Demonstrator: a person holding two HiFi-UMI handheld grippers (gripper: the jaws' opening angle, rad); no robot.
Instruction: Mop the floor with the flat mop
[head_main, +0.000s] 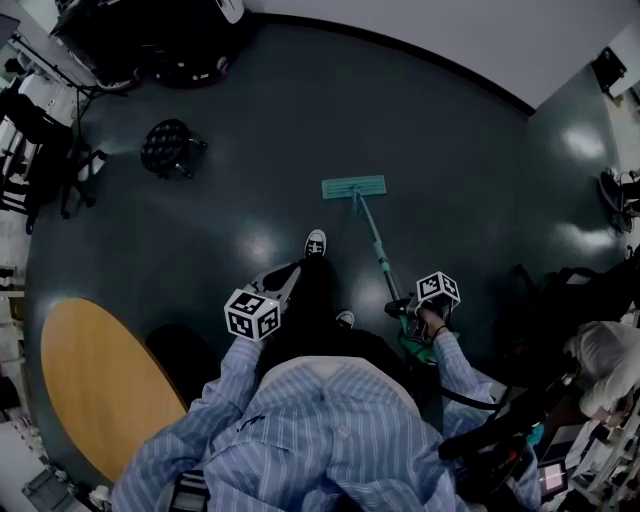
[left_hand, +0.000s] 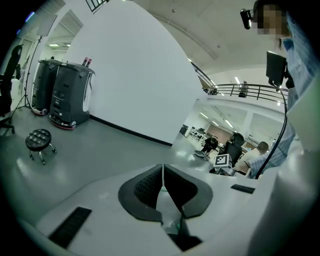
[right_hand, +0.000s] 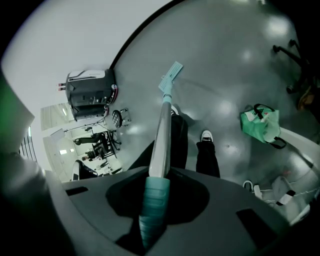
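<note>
The right tongs (right_hand: 159, 187) are clamped on the teal grip of the mop handle (right_hand: 161, 130); the left tongs (left_hand: 163, 176) are pressed together on nothing, off to the handle's left; the handle slopes down ahead to the mop head (head_main: 354, 186), flat on the dark floor (head_main: 450, 160) just past a shoe (head_main: 315, 242); a green bag (right_hand: 261, 125) lies on the floor, white showing at its mouth, its contents unclear; a stool (head_main: 168, 147) stands well left.
</note>
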